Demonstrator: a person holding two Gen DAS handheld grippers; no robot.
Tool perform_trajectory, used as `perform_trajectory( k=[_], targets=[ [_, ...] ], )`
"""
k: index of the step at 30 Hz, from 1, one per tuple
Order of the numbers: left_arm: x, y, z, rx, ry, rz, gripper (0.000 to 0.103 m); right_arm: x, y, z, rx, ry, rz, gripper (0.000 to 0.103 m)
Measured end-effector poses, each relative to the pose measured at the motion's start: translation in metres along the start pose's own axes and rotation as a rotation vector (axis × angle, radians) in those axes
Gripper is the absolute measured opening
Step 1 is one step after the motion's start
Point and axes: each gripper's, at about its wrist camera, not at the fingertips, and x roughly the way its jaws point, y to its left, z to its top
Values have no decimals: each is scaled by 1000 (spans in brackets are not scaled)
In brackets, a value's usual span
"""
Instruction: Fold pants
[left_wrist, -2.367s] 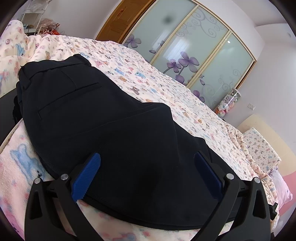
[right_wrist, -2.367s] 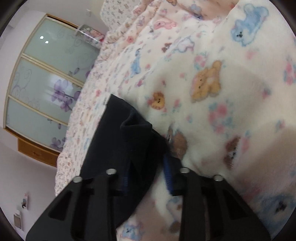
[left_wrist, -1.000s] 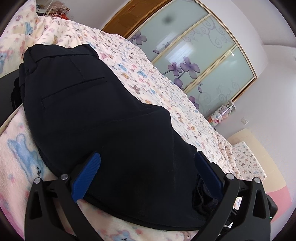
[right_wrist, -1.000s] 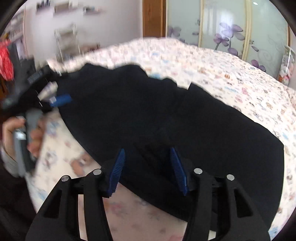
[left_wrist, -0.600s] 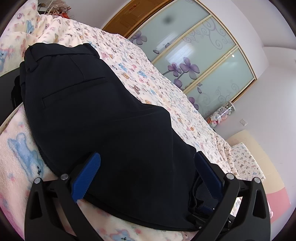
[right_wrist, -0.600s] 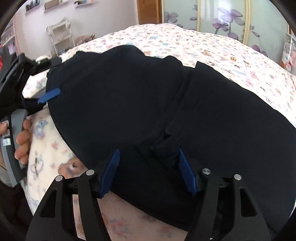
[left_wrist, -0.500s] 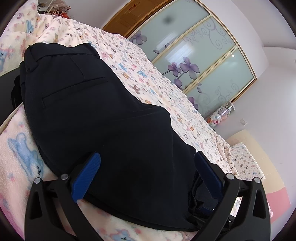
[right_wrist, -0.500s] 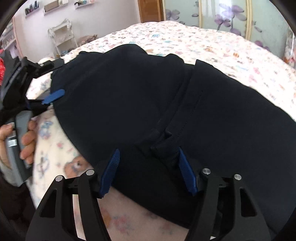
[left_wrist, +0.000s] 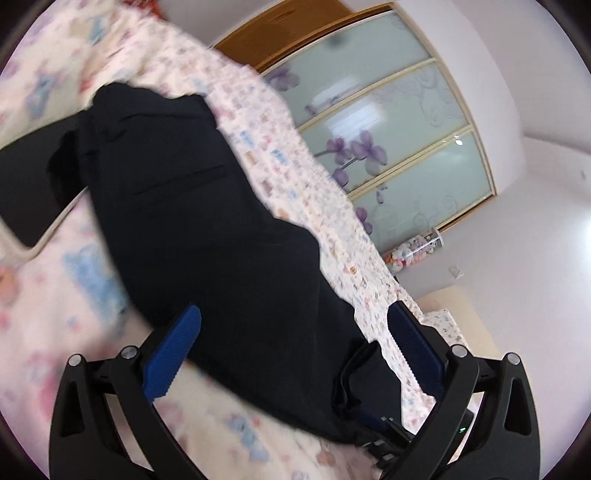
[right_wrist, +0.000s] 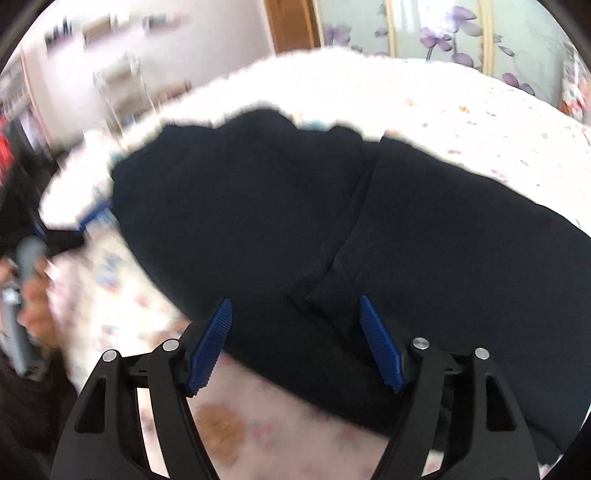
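The black pants (left_wrist: 207, 221) lie folded on the bed, waistband and back pocket at the far end in the left wrist view. My left gripper (left_wrist: 293, 332) hovers open at their near edge, blue pads wide apart and touching nothing. In the right wrist view the pants (right_wrist: 424, 240) fill the middle, with a seam running down toward me. My right gripper (right_wrist: 295, 332) is opening; cloth lies between the jaws, but the pads do not press on it. The left gripper's blue pad (right_wrist: 94, 218) and the hand (right_wrist: 33, 302) holding it show blurred at the left edge.
The pants rest on a cream fleece blanket with bears (left_wrist: 74, 295) over a patterned bedspread (left_wrist: 295, 177). Sliding wardrobe doors with purple flowers (left_wrist: 388, 140) stand behind. A flat dark object (left_wrist: 22, 192) lies at the left bed edge. Shelves (right_wrist: 122, 85) line the far wall.
The right jaws have spread wider and no longer pinch the cloth they brought over. The left gripper has shifted and rolled, so its view is blurred and the pants sit more upright in it.
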Motion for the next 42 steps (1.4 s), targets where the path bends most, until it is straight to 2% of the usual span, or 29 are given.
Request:
perform_trajectory(
  k=[2, 4, 9, 12, 15, 17, 21, 24, 26, 34, 36, 39, 42],
  targets=[
    [-5, 10, -2, -34, 35, 23, 101, -26, -7, -2, 44, -61, 40, 75],
    [-5, 21, -3, -86, 74, 27, 101, -50, -18, -9, 95, -102, 85, 84],
    [7, 31, 10, -186, 111, 38, 101, -79, -45, -30, 205, -199, 150, 84],
    [19, 44, 21, -304, 156, 73, 101, -79, -62, -36, 294, -215, 182, 84],
    [27, 53, 33, -429, 203, 100, 101, -79, -66, -38, 303, -217, 188, 84],
    [28, 51, 36, -470, 222, 64, 101, -83, -67, -40, 298, -223, 193, 84],
    [24, 29, 15, -445, 274, -21, 101, -87, -66, -40, 274, -228, 186, 84],
    [35, 25, 1, -454, 327, -42, 101, -89, -65, -41, 266, -228, 190, 84],
    [47, 31, -4, -481, 351, -22, 101, -88, -63, -41, 262, -223, 194, 84],
    [55, 50, 12, -604, 313, 23, 101, -90, -57, -44, 221, -214, 165, 85],
    [54, 44, 20, -581, 305, 29, 101, -91, -58, -44, 223, -217, 165, 85],
    [51, 31, 33, -495, 280, 37, 101, -95, -58, -45, 220, -227, 168, 85],
    [50, 23, 41, -439, 257, -8, 101, -96, -58, -45, 215, -227, 165, 85]
  ],
)
